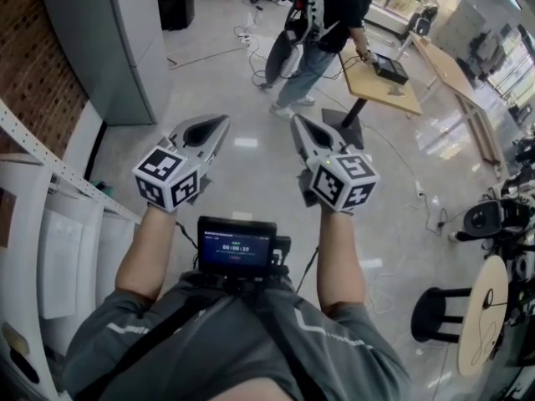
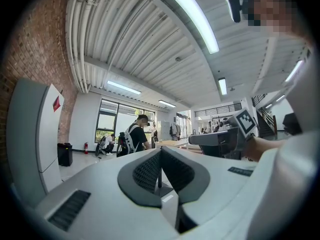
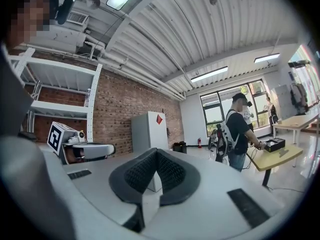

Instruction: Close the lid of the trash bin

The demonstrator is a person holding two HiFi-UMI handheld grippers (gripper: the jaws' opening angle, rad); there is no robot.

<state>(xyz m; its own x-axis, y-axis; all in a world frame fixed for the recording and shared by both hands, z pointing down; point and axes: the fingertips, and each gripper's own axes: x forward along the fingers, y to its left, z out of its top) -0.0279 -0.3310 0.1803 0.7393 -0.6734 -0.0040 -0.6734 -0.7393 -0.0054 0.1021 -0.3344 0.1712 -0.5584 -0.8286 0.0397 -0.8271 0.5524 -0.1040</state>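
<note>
- Grey cabinet (image 1: 109, 40) stands against the brick wall, its door shut.
- White shelving (image 1: 42, 153) runs along the same wall, nearer the wearer than the cabinet.
- Wooden table (image 1: 380, 86) stands well across the floor from the cabinet, and a standing person (image 1: 322, 23) leans over it.
- Black box (image 1: 175, 7) sits on the floor just beyond the cabinet. It may be the trash bin, but neither that nor any lid can be made out.
- Left gripper (image 1: 222, 121) is held in the air, near the cabinet's front corner. Its jaws are closed tip to tip with nothing between them.
- Right gripper (image 1: 297, 120) is level with it, farther from the cabinet. Its jaws likewise meet and hold nothing.
</note>
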